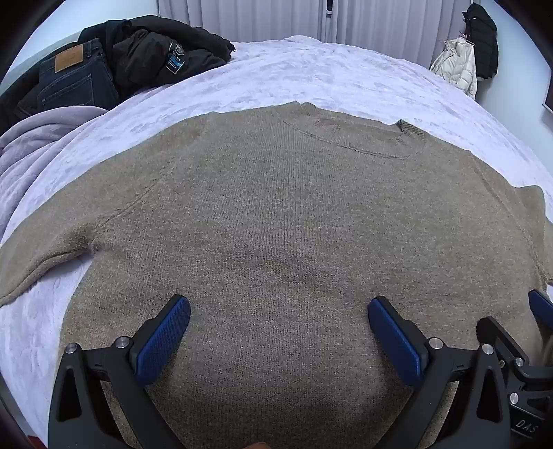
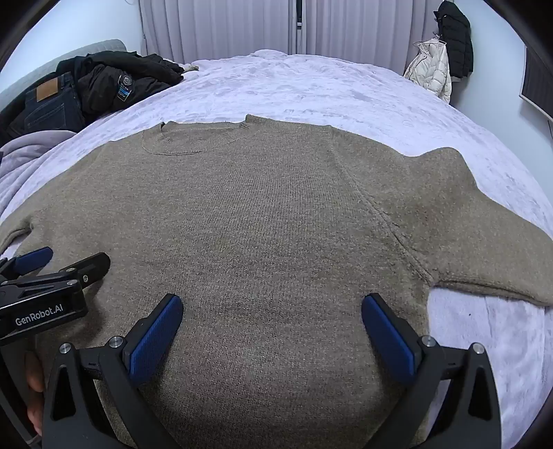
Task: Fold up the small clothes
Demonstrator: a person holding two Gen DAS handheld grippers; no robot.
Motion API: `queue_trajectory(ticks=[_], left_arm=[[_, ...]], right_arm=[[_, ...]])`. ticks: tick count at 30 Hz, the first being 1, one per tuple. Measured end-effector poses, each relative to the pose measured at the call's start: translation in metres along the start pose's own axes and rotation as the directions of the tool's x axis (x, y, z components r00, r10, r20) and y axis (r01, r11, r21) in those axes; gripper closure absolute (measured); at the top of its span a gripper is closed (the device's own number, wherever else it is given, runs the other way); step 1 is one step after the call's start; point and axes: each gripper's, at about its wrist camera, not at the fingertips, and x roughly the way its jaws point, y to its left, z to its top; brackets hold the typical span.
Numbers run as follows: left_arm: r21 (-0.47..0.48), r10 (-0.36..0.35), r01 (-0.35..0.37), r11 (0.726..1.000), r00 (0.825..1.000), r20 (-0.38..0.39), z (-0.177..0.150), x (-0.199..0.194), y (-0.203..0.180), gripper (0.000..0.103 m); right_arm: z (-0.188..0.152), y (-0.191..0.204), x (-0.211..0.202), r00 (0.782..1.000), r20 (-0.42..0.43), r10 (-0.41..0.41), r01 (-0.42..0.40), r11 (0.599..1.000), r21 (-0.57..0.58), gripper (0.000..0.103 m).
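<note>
At the far left of the bed (image 1: pixel 311 69), dark jeans (image 1: pixel 72 83) and a black jacket (image 1: pixel 162 51) are piled beside a rumpled lilac blanket (image 1: pixel 41 138). A tan knitted sweater (image 1: pixel 276 207) is spread flat on the bed's pale plush cover, its neckline (image 1: pixel 363 138) turned toward the curtains (image 2: pixel 224 24) and one sleeve laid out to each side. The left gripper (image 1: pixel 279 331) is held over the lower part of the sweater, tilted downward; its blue-padded fingers (image 1: pixel 162 342) are spread wide, with only flat knit seen between them and nothing clamped. Just to its right, the right gripper (image 2: pixel 272 328) is held the same way above the hem area, its fingers (image 2: pixel 389 336) likewise wide apart and gripping nothing. At the far right, a cream puffer coat (image 2: pixel 430 65) and a black coat (image 2: pixel 456 38) are hung against the wall.
</note>
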Motion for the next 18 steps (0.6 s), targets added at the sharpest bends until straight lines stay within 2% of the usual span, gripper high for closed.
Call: queue_trajectory(ticks=[18], left_arm=[[0.003,0.009,-0.009,1.0,1.0,-0.001,0.0007,0.001,-0.0019,0.0]], right_arm=[[-0.0004,0.0011,-0.0005,1.0,-0.002,-0.006,0.006,1.0,-0.002,0.0]])
